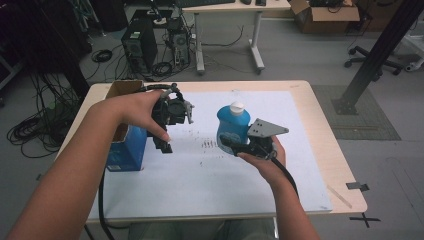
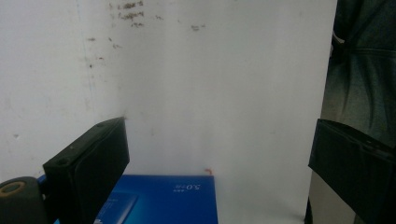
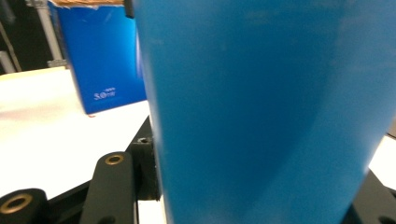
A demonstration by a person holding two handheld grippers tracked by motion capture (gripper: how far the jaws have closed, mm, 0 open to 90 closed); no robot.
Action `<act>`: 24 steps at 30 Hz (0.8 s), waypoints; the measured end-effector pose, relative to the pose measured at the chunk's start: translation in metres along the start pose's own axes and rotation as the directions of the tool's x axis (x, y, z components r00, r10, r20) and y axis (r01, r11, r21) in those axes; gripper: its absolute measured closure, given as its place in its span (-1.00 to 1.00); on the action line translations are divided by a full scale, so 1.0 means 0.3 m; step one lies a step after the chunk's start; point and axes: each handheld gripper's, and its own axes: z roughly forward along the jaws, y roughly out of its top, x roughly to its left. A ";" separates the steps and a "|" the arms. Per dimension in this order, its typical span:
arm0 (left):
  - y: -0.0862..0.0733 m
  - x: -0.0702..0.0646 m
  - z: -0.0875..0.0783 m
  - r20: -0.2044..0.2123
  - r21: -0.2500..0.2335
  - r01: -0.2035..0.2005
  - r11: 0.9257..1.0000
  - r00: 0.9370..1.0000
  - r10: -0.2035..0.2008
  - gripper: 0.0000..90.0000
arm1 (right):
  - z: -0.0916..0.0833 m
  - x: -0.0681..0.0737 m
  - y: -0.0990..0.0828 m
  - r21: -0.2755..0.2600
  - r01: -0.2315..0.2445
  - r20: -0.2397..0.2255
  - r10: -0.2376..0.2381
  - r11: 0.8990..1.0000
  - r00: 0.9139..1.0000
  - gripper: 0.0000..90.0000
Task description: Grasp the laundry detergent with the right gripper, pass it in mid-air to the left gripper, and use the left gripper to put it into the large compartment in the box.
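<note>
A squat blue plastic bottle with a white cap (image 1: pixel 233 124) hangs just above the white table mat (image 1: pixel 210 170) — likely smooth and slippery, best gripped low on its body, where the right gripper (image 1: pixel 231 144) clamps it. The left gripper (image 1: pixel 167 145) hovers wide open and empty beside a blue cardboard box (image 1: pixel 127 147).

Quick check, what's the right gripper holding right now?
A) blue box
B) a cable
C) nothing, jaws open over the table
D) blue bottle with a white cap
D: in the high view the right gripper is clamped on the blue bottle near its base, and the bottle's blue body sits between the jaws in the right gripper view; the blue box stands apart by the left gripper.
</note>
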 end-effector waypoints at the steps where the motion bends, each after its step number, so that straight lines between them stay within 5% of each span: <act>1: 0.002 -0.003 -0.008 0.001 -0.002 -0.002 1.000 1.000 0.002 -0.89 | -0.005 -0.001 0.011 0.001 0.008 -0.013 -0.008 1.000 1.000 -0.01; 9: 0.020 -0.022 -0.061 0.008 -0.013 -0.018 1.000 1.000 0.018 -0.89 | -0.038 -0.006 0.067 0.006 0.037 -0.129 -0.035 0.999 0.991 -0.01; 11: 0.026 -0.027 -0.073 0.015 -0.015 -0.025 1.000 1.000 0.025 -0.89 | -0.043 -0.008 0.074 0.005 0.031 -0.182 -0.030 1.000 0.983 0.00; 24: 0.082 -0.047 -0.125 0.019 -0.020 -0.058 0.998 0.998 0.058 -0.89 | -0.038 0.011 0.094 -0.020 0.028 -0.316 -0.033 0.999 0.948 0.00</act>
